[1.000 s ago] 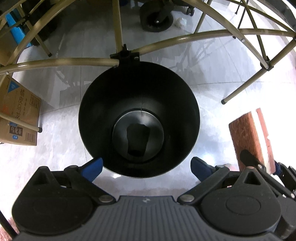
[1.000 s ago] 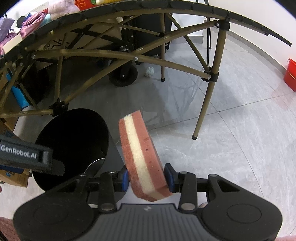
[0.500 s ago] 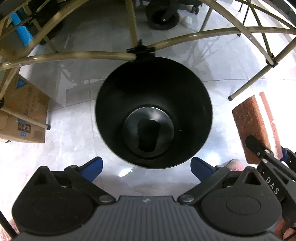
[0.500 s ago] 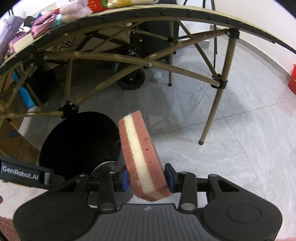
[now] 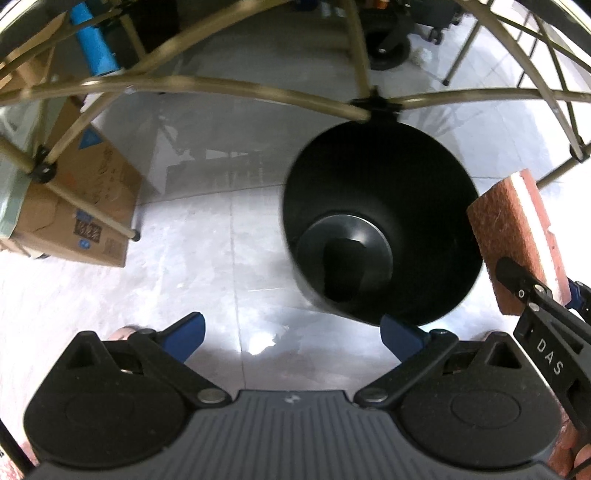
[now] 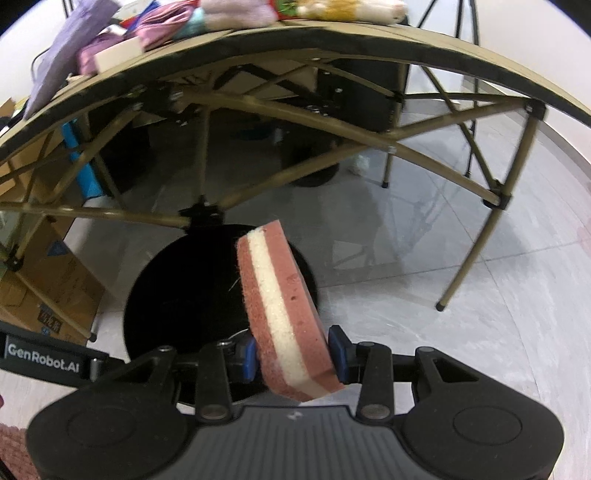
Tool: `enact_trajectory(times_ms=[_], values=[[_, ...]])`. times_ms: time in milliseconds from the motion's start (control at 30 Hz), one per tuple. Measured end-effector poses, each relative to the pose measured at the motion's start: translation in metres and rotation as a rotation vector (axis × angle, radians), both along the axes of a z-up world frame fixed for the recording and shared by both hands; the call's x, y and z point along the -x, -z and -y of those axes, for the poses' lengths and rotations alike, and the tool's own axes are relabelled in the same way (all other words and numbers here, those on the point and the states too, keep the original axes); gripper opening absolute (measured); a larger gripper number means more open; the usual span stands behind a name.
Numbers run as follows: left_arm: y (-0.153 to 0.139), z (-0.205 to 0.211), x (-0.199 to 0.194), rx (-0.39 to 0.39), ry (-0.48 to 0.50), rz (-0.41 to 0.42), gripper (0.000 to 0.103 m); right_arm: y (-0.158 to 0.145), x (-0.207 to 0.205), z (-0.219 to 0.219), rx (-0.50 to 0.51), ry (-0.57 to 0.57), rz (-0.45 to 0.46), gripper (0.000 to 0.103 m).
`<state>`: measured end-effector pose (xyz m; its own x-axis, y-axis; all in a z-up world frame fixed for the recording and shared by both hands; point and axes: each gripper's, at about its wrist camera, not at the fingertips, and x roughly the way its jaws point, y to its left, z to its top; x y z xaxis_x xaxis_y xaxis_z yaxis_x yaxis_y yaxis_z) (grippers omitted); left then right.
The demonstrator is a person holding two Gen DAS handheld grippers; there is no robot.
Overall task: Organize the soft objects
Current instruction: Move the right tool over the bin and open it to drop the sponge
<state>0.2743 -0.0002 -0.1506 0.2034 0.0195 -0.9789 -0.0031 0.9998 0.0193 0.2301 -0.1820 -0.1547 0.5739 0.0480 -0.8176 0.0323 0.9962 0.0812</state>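
A red-brown sponge (image 6: pixel 284 306) with a cream middle layer stands on edge between the blue pads of my right gripper (image 6: pixel 293 356), which is shut on it. The sponge hangs over the near rim of a black bin (image 6: pixel 177 295) on the floor. In the left wrist view the same bin (image 5: pixel 373 206) lies ahead and to the right, a dark object at its bottom, and the sponge (image 5: pixel 506 243) shows at its right rim. My left gripper (image 5: pixel 291 334) is open, nothing between its fingers, above bare floor left of the bin.
A folding table's olive frame (image 6: pixel 258 110) arches over the bin; soft toys and cloths (image 6: pixel 155 33) lie on its top. A cardboard box (image 5: pixel 74 206) sits on the floor at left. Table legs (image 6: pixel 476 254) stand to the right. Grey tiled floor surrounds the bin.
Both grippers have shifted left across the floor, so the bin now lies right of centre in the left wrist view. The sponge, still held, now overlaps the bin's opening in the right wrist view.
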Motion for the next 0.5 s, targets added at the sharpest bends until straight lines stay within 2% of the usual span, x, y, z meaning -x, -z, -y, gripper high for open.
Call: enact_trajectory(times_ms=[500], values=[[0.001,-0.058,0.006,-0.021,-0.095,-0.007,0.103,0.013,-0.032,-0.056,-0.01,-0.095,-0.041,0.038]])
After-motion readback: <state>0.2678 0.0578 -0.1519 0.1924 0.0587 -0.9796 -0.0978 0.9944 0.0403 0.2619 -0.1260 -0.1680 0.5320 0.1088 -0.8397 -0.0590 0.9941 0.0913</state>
